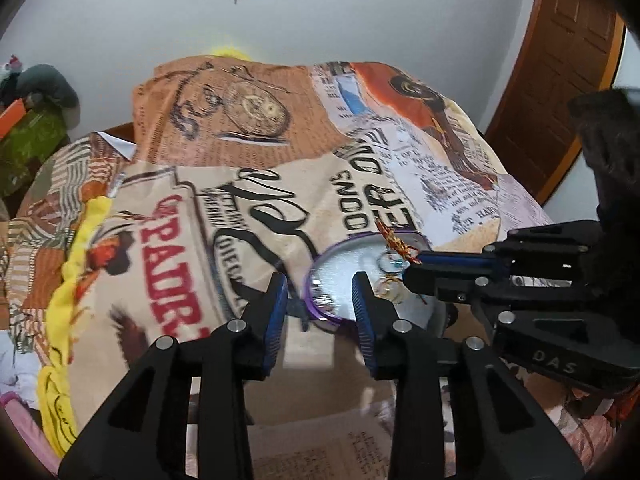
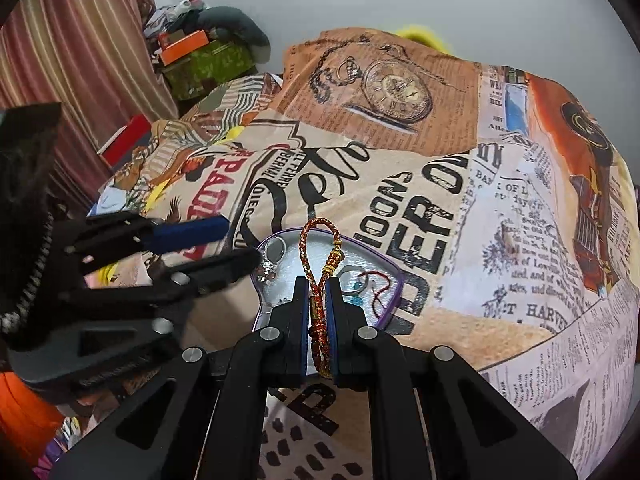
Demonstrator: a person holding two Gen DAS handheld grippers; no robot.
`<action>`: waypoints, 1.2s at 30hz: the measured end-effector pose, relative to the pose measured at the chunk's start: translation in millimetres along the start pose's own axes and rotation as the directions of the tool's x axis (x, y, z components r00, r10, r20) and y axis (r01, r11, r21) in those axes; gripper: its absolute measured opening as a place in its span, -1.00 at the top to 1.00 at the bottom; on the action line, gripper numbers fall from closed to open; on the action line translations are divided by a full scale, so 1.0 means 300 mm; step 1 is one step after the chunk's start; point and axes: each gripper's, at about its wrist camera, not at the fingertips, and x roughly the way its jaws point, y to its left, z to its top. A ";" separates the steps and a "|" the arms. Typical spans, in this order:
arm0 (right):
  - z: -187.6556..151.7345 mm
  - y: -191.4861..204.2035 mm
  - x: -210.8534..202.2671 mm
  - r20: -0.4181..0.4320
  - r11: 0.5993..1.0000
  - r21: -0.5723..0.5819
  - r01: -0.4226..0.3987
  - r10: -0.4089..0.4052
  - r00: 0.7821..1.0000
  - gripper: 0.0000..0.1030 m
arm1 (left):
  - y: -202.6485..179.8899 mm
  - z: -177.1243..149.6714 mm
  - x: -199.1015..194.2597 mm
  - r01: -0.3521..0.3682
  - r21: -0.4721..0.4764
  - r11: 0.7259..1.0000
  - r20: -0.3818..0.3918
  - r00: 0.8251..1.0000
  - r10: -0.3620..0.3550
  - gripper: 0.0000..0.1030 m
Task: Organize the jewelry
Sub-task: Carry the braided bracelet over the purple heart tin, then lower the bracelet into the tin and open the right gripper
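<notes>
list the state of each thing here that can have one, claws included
left claw: open, nothing between its pads, at the tray's near-left edge
right claw: shut on the braided bracelet
braided bracelet: pinched near its ends, loop sticking out over the tray
purple tray: uncovered, lying on the printed cloth, rings and a thin red cord inside
silver ring: loose in the tray's left corner

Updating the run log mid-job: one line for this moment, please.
right gripper: shut on red braided bracelet | left gripper: open, empty | purple-rimmed tray: rings inside
</notes>
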 end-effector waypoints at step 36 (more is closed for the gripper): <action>-0.029 0.131 -0.497 0.305 0.994 -0.009 0.105 -0.098 0.947 0.31 | -0.088 0.021 -0.473 -0.047 -0.027 0.999 0.235 0.971 0.052 0.31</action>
